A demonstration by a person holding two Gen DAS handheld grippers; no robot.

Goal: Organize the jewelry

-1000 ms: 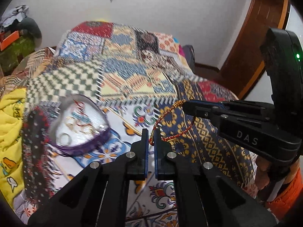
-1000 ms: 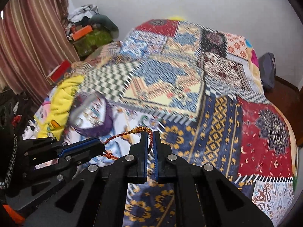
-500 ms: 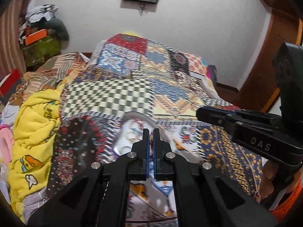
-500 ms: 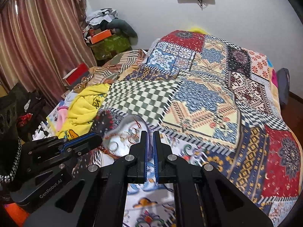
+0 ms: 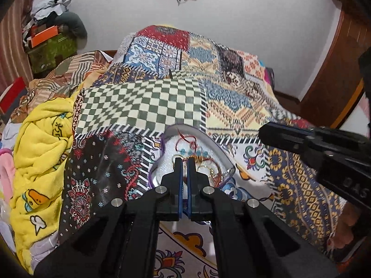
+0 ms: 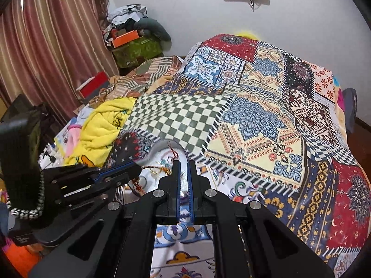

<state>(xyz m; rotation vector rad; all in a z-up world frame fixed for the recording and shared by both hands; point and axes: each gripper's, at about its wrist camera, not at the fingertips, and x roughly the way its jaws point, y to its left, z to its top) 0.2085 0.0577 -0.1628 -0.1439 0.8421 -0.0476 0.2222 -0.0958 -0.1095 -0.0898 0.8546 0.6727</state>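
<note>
A clear heart-shaped dish [image 5: 208, 143] with a purple rim lies on the patchwork quilt [image 5: 143, 106]; it holds several bracelets and rings, among them a red-and-gold thread bracelet [image 5: 185, 139]. My left gripper [image 5: 184, 159] hovers right over the dish, its jaws nearly together, with a strand showing between the tips; I cannot tell whether it is pinched. In the right wrist view the dish [image 6: 162, 149] sits just ahead of my right gripper [image 6: 183, 162], whose jaws stand slightly apart with nothing seen between them. A red-gold bracelet [image 6: 150, 168] hangs at the left gripper's tip [image 6: 129, 170].
A yellow blanket [image 5: 39, 143] is bunched at the quilt's left. Boxes and clothes [image 6: 132, 39] are piled by the curtain [image 6: 46, 46]. A wooden door [image 5: 336, 69] stands at the right. The right gripper's body [image 5: 324, 153] crosses the left view's right side.
A second ago both grippers held the red-gold bracelet stretched between them above the quilt. Both have since swung left and down to the dish, and the right gripper's jaws have parted slightly.
</note>
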